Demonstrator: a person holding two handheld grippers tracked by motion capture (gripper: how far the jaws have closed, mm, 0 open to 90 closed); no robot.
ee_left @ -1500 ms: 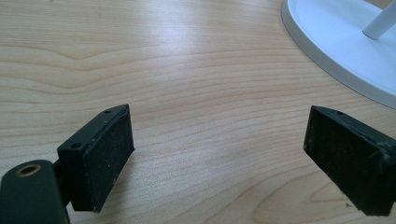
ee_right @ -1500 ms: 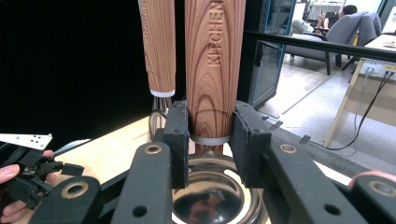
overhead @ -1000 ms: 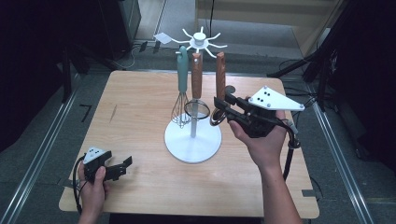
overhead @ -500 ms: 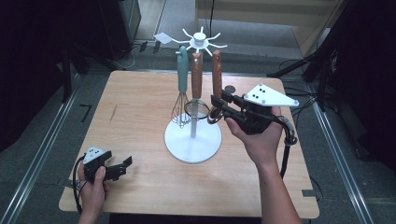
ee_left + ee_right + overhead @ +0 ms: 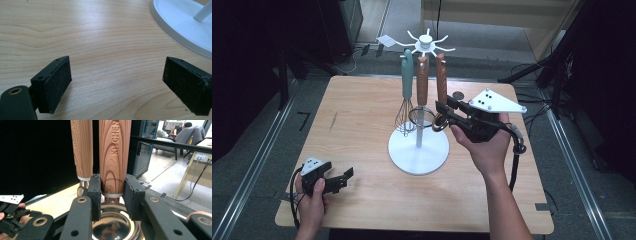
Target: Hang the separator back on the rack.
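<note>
A white utensil rack (image 5: 425,42) stands on its round base (image 5: 418,152) mid-table. From its hooks hang a teal whisk (image 5: 406,75) and a wooden-handled utensil (image 5: 422,80). My right gripper (image 5: 443,112) is shut on the lower end of a second wooden-handled utensil (image 5: 441,75), held upright just right of the post. In the right gripper view the pads (image 5: 133,195) clamp that handle (image 5: 115,152) above its steel bowl (image 5: 115,225); whether its top sits on a hook I cannot tell. My left gripper (image 5: 343,178) rests open on the table at the front left, nothing between its fingers (image 5: 56,82).
A small round grey object (image 5: 458,95) lies on the wooden table (image 5: 362,100) behind my right gripper. The rack's base (image 5: 180,22) lies ahead and right of my left gripper. Dark stands and cables surround the table; the floor drops away on every side.
My right gripper has carried the wooden-handled utensil a little to the left, closer to the rack's post. The left gripper has stayed where it was.
</note>
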